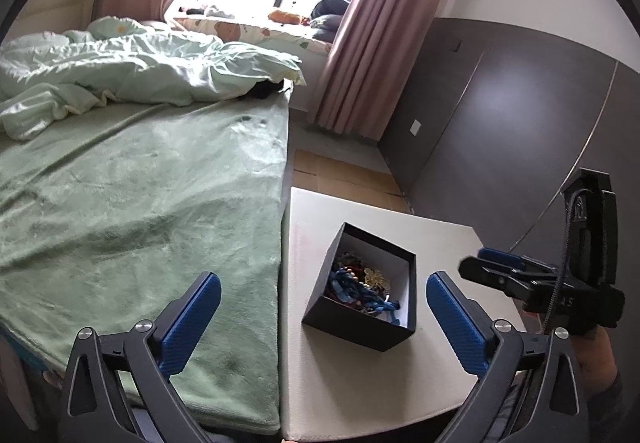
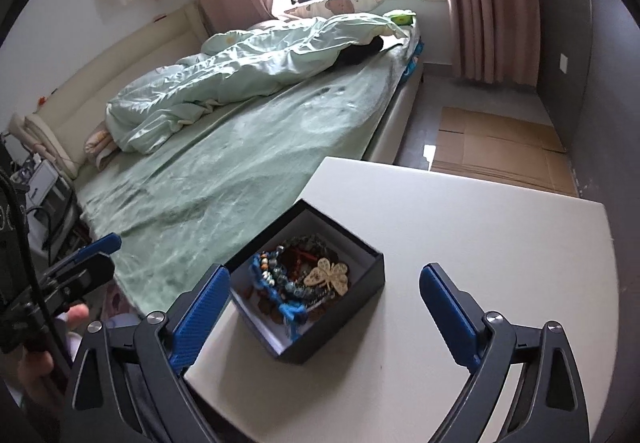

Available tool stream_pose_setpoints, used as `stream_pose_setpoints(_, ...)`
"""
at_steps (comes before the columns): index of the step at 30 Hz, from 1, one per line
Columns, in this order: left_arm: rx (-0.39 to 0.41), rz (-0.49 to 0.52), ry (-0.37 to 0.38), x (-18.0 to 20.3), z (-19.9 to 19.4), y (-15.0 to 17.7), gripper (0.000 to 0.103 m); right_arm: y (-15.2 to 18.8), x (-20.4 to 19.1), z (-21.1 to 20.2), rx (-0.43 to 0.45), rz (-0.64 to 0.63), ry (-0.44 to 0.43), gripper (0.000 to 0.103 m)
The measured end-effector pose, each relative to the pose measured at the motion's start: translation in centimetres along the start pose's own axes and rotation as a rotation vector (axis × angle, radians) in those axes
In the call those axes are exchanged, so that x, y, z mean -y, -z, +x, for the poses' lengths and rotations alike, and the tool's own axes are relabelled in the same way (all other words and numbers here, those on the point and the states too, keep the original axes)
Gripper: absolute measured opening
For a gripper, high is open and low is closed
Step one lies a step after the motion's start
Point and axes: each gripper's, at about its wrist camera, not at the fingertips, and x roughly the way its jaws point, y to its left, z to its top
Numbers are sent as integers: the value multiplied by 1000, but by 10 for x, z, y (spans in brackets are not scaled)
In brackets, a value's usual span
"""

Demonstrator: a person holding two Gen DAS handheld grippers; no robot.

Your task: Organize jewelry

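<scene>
A black open box (image 1: 384,327) with a white inside stands on a white table (image 1: 340,383). It holds a pile of jewelry (image 1: 362,285): blue cords, bead bracelets and a gold butterfly piece (image 2: 329,275). The box also shows in the right wrist view (image 2: 340,323). My left gripper (image 1: 324,291) is open and empty, hovering just short of the box. My right gripper (image 2: 324,283) is open and empty above the box's near side. It also shows in the left wrist view (image 1: 492,267) at the table's right edge. The left gripper shows in the right wrist view (image 2: 94,257), left of the table.
A bed with a green sheet (image 1: 132,211) and a crumpled duvet (image 2: 248,71) touches the table's left side. Flattened cardboard (image 2: 504,147) lies on the floor beyond the table. A grey wardrobe (image 1: 500,123) and pink curtains (image 1: 360,43) stand at the right.
</scene>
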Motion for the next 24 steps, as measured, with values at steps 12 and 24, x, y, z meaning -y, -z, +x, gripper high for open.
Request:
stream_pose_setpoints(12, 27, 75, -1, 42, -51, 14, 103, 33, -4, -78, 49, 35, 78, 103)
stream_pose_setpoints(24, 81, 125, -27, 66, -108, 31, 103, 69, -28, -147, 154, 28, 89, 103)
